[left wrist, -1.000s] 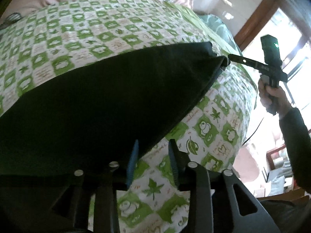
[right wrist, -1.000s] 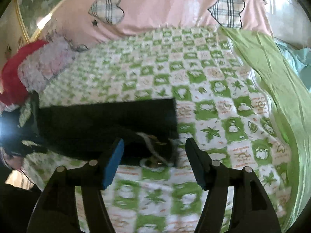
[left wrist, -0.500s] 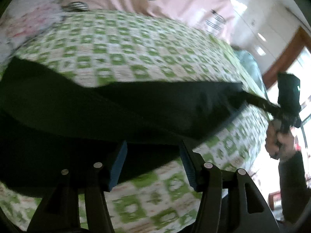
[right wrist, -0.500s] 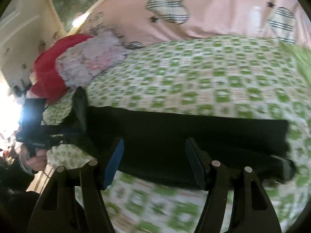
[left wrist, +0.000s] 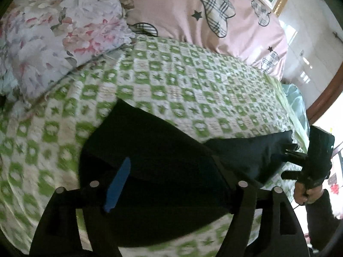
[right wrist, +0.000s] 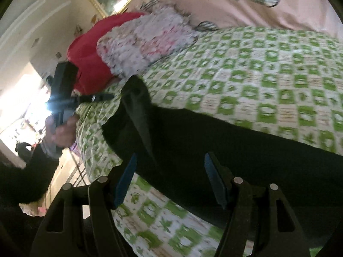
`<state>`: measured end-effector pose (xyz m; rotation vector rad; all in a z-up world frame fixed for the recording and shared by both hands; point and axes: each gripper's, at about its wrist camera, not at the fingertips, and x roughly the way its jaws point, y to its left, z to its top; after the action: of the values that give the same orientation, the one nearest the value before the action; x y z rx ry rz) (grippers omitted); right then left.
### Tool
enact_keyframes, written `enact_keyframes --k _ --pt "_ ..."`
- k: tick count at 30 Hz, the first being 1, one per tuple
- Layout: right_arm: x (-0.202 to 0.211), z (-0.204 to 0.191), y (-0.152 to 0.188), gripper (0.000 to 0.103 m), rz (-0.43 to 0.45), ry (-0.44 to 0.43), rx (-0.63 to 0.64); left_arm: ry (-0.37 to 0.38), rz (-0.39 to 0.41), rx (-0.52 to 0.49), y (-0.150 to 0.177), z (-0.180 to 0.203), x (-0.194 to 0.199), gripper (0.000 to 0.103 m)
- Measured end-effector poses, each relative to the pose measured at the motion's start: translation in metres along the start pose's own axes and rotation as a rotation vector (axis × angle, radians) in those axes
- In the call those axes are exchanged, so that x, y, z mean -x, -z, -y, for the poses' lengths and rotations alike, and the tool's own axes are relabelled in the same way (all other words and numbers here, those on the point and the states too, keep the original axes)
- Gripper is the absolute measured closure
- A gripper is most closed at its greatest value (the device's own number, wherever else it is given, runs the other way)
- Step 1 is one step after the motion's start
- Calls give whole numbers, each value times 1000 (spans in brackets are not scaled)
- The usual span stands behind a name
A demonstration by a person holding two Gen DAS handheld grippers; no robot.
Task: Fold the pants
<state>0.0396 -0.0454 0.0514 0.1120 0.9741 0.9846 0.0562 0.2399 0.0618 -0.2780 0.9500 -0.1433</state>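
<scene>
While no brand, label or legible writing showed in either view, the green-and-white checked bedspread (left wrist: 193, 81) carried small printed leaf and animal motifs, too blurred to read. Black pants (left wrist: 171, 154) lay across the bedspread's near edge, partly folded, one end rising in a peak toward the floral pillow (right wrist: 145, 42) at the left-hand end of the bed.

Left gripper (left wrist: 171, 184): jaws had just been opening and stood wide; the blue pad of one finger was seen over the dark cloth, the pads not pressing on it. Right gripper (right wrist: 171, 180): jaws set fairly wide, both blue pads clear, pants beneath and between them, no grip seen.

Left wrist view only: the right hand (left wrist: 304, 194) with its gripper at the pants' far right corner, by the bed's right edge; whether those tips touched the cloth could not be told. A pink duvet (left wrist: 214, 21) with plaid hearts lay at the bedspread's far edge.

Right wrist view only: the left hand (right wrist: 62, 128) beyond the bed's left edge, and a red cushion (right wrist: 90, 60) behind the floral pillow.
</scene>
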Motion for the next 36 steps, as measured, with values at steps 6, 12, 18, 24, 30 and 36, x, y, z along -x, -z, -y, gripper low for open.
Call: enact_keyframes --k 6,12,18,24,30,36 --pt "-38 -11 -13 37 -63 -40 17 27 -60 11 -34 -50 -16 23" --pt "-69 -19 -30 37 -105 -66 21 131 -157 3 -57 -76 -52 23" --pt "-95 -23 -34 37 -146 -66 34 184 -195 -15 -56 -76 -74 50" --pt "-106 -34 -32 93 -173 -47 100 161 -117 -76 -48 -61 -52 94" --pt "-89 -58 -30 96 -118 -37 194 102 -23 -131 -28 -42 -12 97" --pt "-84 -72 -15 96 -122 -47 254 57 70 -101 7 -45 23 97"
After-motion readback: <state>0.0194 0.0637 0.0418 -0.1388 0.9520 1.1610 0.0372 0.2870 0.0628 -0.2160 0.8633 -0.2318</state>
